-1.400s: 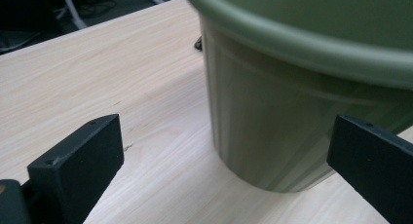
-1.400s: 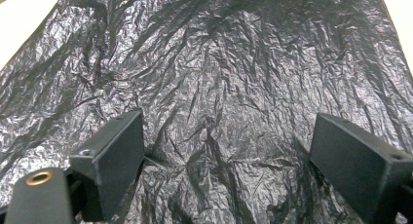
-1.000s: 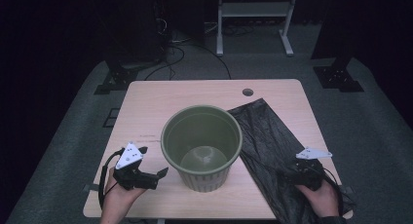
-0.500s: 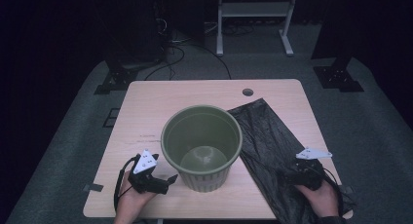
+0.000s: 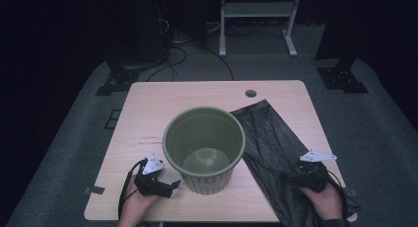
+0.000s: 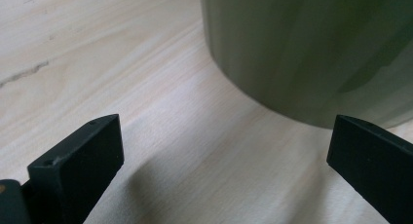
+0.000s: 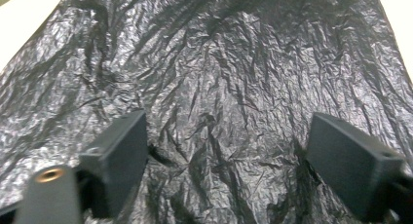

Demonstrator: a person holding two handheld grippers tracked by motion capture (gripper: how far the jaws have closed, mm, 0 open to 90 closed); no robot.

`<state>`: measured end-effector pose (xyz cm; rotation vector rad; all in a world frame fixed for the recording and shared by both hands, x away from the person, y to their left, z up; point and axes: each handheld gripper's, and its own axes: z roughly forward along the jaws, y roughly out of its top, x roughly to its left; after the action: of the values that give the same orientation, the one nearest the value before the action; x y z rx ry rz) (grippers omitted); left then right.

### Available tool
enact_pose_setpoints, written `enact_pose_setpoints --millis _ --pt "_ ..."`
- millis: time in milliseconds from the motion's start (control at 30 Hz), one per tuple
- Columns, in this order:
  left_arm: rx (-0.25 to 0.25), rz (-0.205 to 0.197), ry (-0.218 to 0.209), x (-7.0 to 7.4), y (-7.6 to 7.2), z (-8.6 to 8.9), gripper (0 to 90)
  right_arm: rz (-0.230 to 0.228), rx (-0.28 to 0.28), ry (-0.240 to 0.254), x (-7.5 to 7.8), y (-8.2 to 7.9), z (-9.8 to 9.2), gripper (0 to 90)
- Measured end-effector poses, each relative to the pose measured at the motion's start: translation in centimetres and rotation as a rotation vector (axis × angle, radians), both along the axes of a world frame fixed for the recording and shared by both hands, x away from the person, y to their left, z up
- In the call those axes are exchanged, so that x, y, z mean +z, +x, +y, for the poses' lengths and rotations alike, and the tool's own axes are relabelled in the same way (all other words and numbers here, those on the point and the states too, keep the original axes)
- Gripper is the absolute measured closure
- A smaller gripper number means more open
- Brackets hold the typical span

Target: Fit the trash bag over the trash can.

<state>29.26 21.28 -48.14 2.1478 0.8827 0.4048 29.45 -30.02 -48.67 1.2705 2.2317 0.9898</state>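
An olive green bin stands upright and empty in the middle of the wooden table. A black plastic bag lies flat to its right. My left gripper is low over the table at the bin's left foot, open. In the left gripper view the bin's wall rises just beyond the wide jaws of the left gripper, with bare wood between them. My right gripper rests over the near part of the bag. Its jaws have just been closing a little, stand open, and the crinkled bag spreads between them.
A round cable hole sits near the table's far edge. Grey carpet surrounds the table. A white frame's legs and dark stands with cables are on the floor beyond.
My left gripper has come down and moved right, ending close to the bin's base. The right hand, the bin and the bag have stayed where they were.
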Motion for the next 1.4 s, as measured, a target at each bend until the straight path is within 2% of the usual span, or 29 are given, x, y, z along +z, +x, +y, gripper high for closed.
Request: enact_pose_setpoints --millis 67,133,167,200,233,267,300,367,467,500,700,833,867,1033,1167,1233,1267,1367,1400 --pt "0.008 -0.004 -0.003 0.0 0.1 0.1 0.0 -0.026 0.012 0.012 0.1 -0.4 -0.1 37.6" --pt "0.015 0.012 0.003 0.0 0.3 0.2 0.0 -0.038 0.029 0.019 0.1 -0.6 -0.1 52.5" --pt "0.016 0.024 0.020 -0.1 0.4 0.0 0.0 -0.040 0.034 0.021 0.2 -0.7 -0.1 65.7" --pt "0.016 0.024 0.020 -0.1 0.4 0.0 0.0 -0.040 0.034 0.021 0.2 -0.7 -0.1 65.7" --pt "0.015 0.028 0.030 -0.2 0.4 -0.1 0.0 -0.038 0.037 0.017 0.2 -0.7 -0.1 72.0" --pt "0.013 0.034 0.048 -0.2 0.5 -0.3 0.0 -0.034 0.042 0.011 0.3 -0.7 -0.1 85.9" --pt "0.005 0.033 0.052 -0.2 0.5 -0.4 0.0 -0.031 0.046 0.011 0.3 -0.7 -0.1 89.5" --pt "0.006 0.034 0.051 -0.2 0.5 -0.4 0.0 -0.031 0.045 0.007 0.4 -0.7 0.0 90.0" --pt "0.006 0.034 0.051 -0.2 0.5 -0.4 0.0 -0.022 0.048 0.003 0.5 -0.7 0.2 90.0" --pt "0.006 0.034 0.051 -0.2 0.5 -0.4 0.0 -0.004 0.059 0.033 0.4 -0.5 0.3 90.0" --pt "0.006 0.034 0.051 -0.2 0.5 -0.4 0.0 0.005 0.111 0.060 0.7 -0.2 2.0 90.0" --pt "0.006 0.034 0.050 -0.2 0.5 -0.4 0.0 0.009 0.157 0.064 0.9 0.0 3.5 90.0" --pt "0.006 0.034 0.051 -0.2 0.5 -0.4 0.0 0.022 0.187 0.070 0.9 0.0 4.2 90.0" --pt "0.006 0.034 0.051 -0.2 0.5 -0.4 0.0 0.039 0.215 0.053 0.6 0.0 5.1 89.3" --pt "0.006 0.034 0.051 -0.2 0.5 -0.4 0.0 0.034 0.198 0.063 1.0 0.0 5.1 59.7" --pt "0.006 0.034 0.051 -0.2 0.5 -0.4 0.0 0.012 0.172 0.055 1.5 -0.1 4.9 45.0" --pt "0.006 0.034 0.051 -0.2 0.5 -0.4 0.0 0.012 0.172 0.055 1.5 -0.1 4.9 45.0" --pt "0.006 0.034 0.051 -0.2 0.5 -0.4 0.0 -0.001 0.126 0.066 2.2 0.3 4.6 31.1" --pt "0.006 0.034 0.051 -0.2 0.5 -0.4 0.0 -0.005 0.096 0.078 2.5 0.6 4.5 28.6"
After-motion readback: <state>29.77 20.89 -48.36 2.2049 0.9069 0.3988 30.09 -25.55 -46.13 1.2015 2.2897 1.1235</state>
